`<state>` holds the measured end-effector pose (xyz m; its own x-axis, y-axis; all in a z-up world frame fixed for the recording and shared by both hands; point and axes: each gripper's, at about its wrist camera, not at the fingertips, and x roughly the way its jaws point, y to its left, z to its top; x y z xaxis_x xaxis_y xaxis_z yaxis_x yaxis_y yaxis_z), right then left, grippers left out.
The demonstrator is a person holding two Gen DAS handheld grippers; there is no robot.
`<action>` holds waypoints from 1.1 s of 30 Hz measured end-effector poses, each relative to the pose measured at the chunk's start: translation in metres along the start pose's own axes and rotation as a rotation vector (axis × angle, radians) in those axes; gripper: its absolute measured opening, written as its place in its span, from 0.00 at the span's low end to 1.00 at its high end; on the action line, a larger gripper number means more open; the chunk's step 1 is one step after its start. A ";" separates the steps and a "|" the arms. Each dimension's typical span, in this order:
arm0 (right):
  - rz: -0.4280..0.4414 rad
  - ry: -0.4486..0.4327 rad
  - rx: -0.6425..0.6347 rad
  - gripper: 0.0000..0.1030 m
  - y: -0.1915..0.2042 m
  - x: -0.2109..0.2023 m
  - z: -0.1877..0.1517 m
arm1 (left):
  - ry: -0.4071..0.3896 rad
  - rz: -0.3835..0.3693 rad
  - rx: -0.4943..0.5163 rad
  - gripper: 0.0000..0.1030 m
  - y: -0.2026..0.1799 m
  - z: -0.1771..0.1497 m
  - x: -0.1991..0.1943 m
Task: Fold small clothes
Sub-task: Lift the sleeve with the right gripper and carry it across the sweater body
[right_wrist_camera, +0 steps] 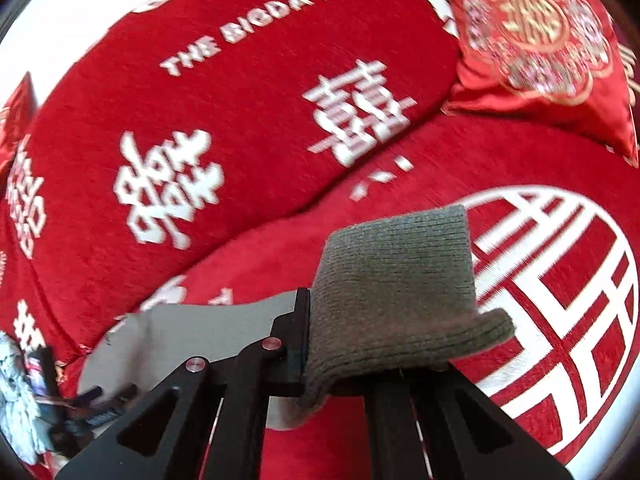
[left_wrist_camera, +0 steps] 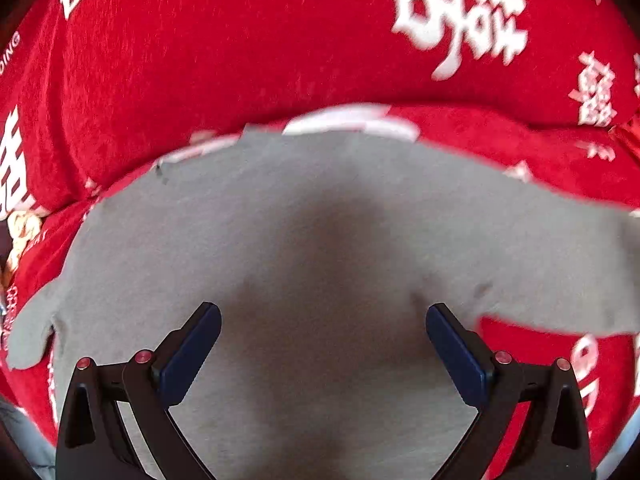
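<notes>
A small grey garment lies spread on the red sofa seat and fills the lower half of the left wrist view. My left gripper is open just above its flat body, touching nothing. My right gripper is shut on the garment's grey ribbed cuff, which stands up between the fingers and drapes over the right one. The garment's smooth grey body shows to the left behind the right gripper. The other gripper shows at the lower left of the right wrist view.
The red sofa back with white characters rises behind the garment and also shows in the right wrist view. A red embroidered cushion sits at the upper right. A large white circle pattern marks the seat on the right.
</notes>
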<state>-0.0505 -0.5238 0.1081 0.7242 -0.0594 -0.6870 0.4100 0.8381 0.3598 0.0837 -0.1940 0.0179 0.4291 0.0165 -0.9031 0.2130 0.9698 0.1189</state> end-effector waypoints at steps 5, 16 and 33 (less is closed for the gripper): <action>0.057 -0.061 -0.111 0.06 0.069 -0.023 0.007 | 0.027 -0.079 -0.077 1.00 0.035 -0.014 -0.001; 0.126 -0.074 -0.290 0.06 0.211 -0.029 -0.016 | -0.034 -0.048 -0.155 1.00 0.124 -0.046 -0.016; 0.188 -0.016 -0.419 0.06 0.337 -0.007 -0.064 | -0.021 -0.043 -0.277 1.00 0.208 -0.079 0.001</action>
<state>0.0474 -0.2062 0.1938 0.7743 0.1095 -0.6233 0.0132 0.9819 0.1888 0.0585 0.0270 0.0093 0.4436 -0.0287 -0.8958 -0.0154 0.9991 -0.0396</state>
